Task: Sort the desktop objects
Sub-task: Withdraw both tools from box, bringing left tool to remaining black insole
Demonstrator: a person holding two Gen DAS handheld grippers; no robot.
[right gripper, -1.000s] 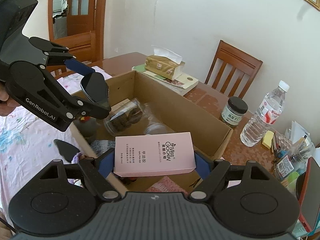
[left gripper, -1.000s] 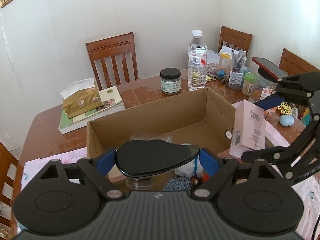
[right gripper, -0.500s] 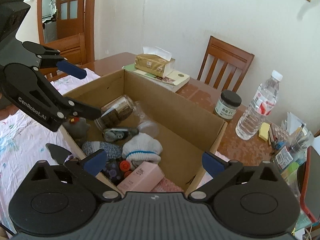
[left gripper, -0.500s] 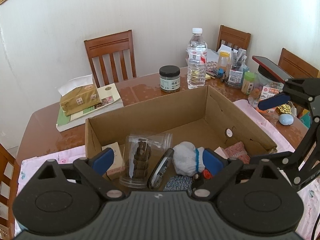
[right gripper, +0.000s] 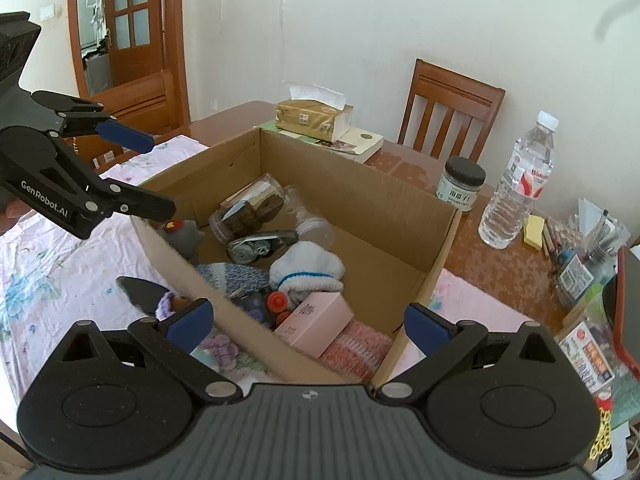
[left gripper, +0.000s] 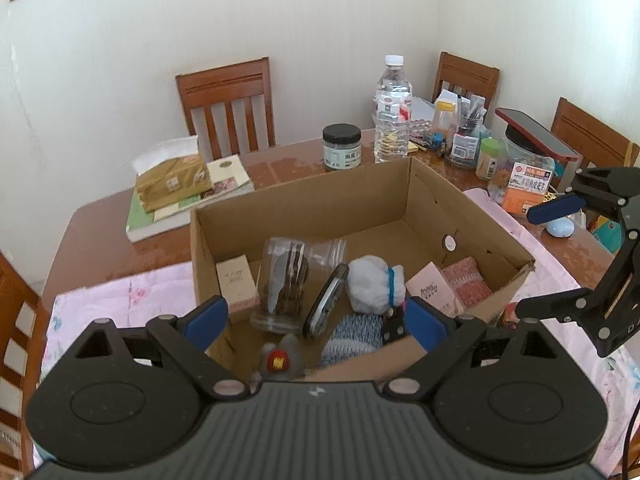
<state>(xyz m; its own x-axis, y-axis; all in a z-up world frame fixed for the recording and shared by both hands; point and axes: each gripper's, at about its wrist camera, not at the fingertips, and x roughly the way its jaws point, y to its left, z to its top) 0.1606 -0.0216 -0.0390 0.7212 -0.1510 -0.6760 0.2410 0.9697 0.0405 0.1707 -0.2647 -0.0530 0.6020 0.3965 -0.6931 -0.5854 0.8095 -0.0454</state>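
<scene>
Now left hand-held gripper wide, empty; right hand-held gripper just opened wide, empty, above cardboard box.

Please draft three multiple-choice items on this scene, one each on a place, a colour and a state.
1. Where is the pink box?
A. Inside the carton
B. On the tissue pack
C. Beside the water bottle

2. What colour is the small jar's lid?
A. White
B. Black
C. Red

3. How does the clear jar of biscuits lie?
A. Upright on the table
B. On its side in the carton
C. Held in the right gripper

Key:
1. A, it rests on the carton floor next to the white sock.
2. B, the lid is black above a pale label.
3. B, it lies tipped over among the carton's contents; the right gripper and left gripper both stand open and empty.
</scene>
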